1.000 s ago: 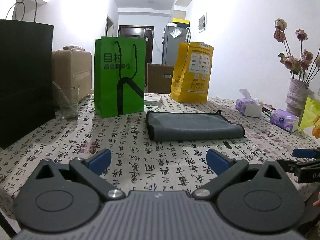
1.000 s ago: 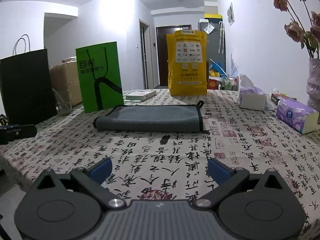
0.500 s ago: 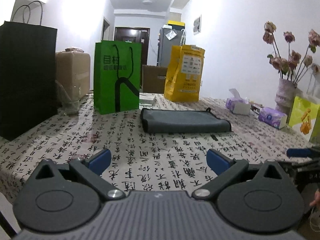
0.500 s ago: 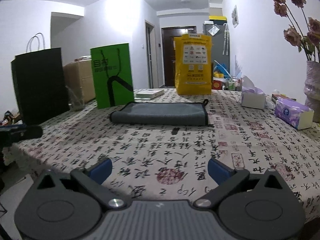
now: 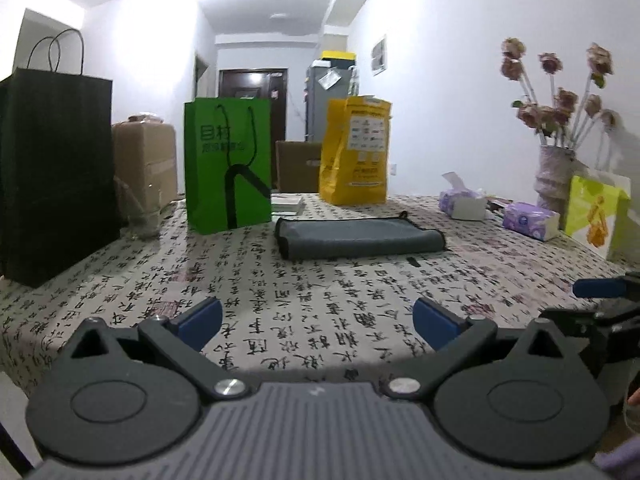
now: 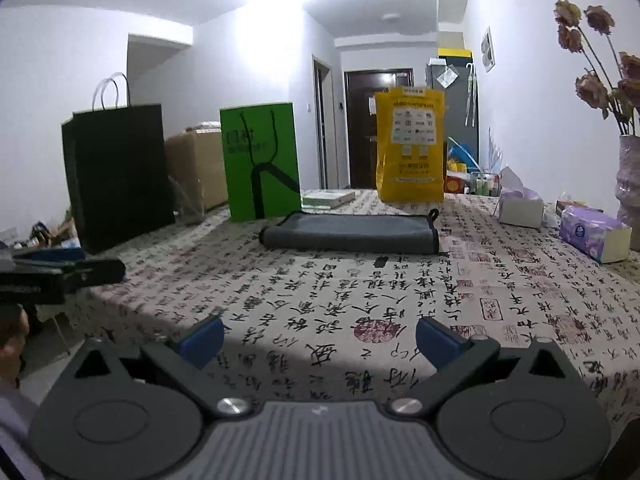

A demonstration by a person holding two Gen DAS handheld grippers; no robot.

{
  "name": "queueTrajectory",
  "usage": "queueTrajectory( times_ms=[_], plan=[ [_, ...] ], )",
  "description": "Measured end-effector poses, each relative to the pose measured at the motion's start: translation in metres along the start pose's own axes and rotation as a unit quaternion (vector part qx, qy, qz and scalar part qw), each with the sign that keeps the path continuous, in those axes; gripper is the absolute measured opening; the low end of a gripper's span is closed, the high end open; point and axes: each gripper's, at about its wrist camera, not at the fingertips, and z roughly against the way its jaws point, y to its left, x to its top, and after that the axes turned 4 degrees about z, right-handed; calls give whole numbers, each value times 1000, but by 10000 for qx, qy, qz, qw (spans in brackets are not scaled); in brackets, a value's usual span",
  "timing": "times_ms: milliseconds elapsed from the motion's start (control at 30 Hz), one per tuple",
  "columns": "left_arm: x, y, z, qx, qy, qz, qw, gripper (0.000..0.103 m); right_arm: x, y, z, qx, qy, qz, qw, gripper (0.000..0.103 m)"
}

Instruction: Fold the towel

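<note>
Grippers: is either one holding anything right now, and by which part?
Nothing is held. The left gripper and right gripper are both open and empty, well short of the folded grey towel lying on the table.

Grey towel (image 5: 362, 236) on black-calligraphy cream tablecloth (image 5: 320, 292).

Lying flat on the calligraphy-printed surface (image 5: 304, 296): a dark grey cloth towel with black edge trim (image 5: 360, 236), already folded into a long, low rectangle, rounded fold facing the near side, a small black loop sticking up at its far right corner.
</note>
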Motion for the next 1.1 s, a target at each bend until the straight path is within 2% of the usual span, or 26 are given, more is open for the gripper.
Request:
queueTrajectory(
  times_ms=[133,267,433,633,733,1100],
  plan=[
    [-8,1,3,-77,120,46,9999,103,-10,-5,15,-23,-70,-278,9996,103],
    [-12,4,10,44,-10,184,9998,103,-15,-10,23,-81,-112,-461,9988,103],
    [-16,8,27,263,-295,277,9988,103,-19,-7,38,-74,-174,-437,9989,103],
    [-26,14,42,373,-252,356,9983,103,-19,15,59,-267,-171,-84,9995,103],
    [-27,12,47,353,-312,276,9985,103,-17,18,62,-384,-199,-71,9990,103],
    [-28,9,45,218,-246,203,9993,103,-19,14,57,-287,-120,-227,9993,103]
  ],
)
